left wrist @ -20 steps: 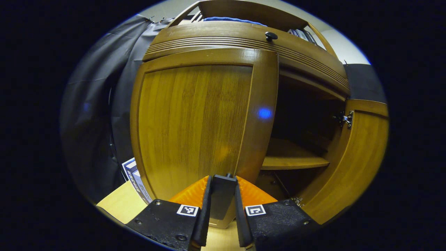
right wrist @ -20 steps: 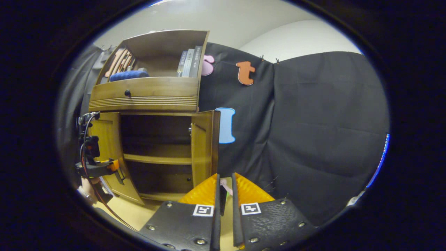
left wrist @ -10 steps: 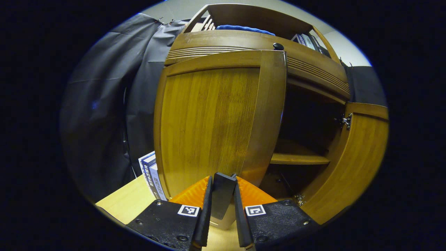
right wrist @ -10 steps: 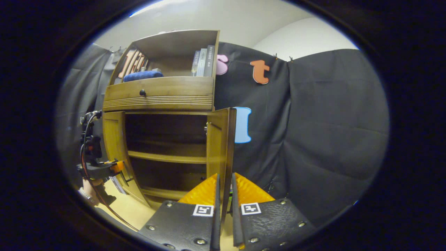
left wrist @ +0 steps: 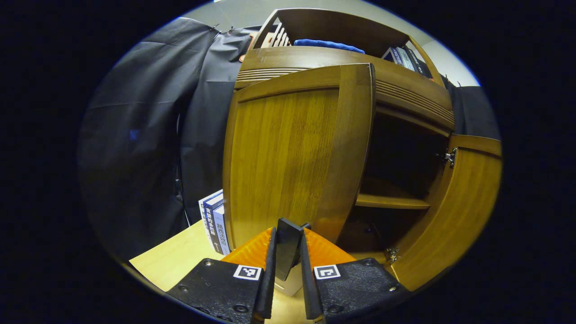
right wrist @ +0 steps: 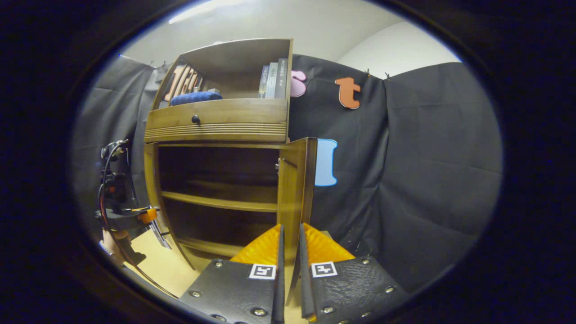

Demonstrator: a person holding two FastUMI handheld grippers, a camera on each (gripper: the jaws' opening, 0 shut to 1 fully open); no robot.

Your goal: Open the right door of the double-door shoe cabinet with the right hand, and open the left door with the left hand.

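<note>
The wooden shoe cabinet [right wrist: 216, 121] stands with both doors swung out. In the left gripper view the left door [left wrist: 288, 153] is straight ahead, and my left gripper [left wrist: 286, 252] is shut on a dark handle [left wrist: 286, 245] at the door's lower corner. The right door [left wrist: 454, 207] hangs open at the right, beside the dark inside with its shelf [left wrist: 389, 202]. In the right gripper view the right door [right wrist: 294, 184] stands edge-on just beyond my right gripper [right wrist: 290, 265], which is shut with nothing held. The left gripper [right wrist: 132, 216] and a hand [right wrist: 112, 238] are by the left door [right wrist: 150, 180].
Books [left wrist: 215, 220] stand on the pale wooden floor [left wrist: 180, 261] left of the cabinet. A drawer with a dark knob [right wrist: 195, 119] tops the doors. Above it an open shelf holds a blue cloth [right wrist: 195, 97] and books [right wrist: 272, 81]. Black cloth walls [right wrist: 427, 171] surround the booth.
The left door has swung further out with my left gripper on its handle, baring more of the books beside it. The right gripper view has turned, bringing the right door in line with its fingers.
</note>
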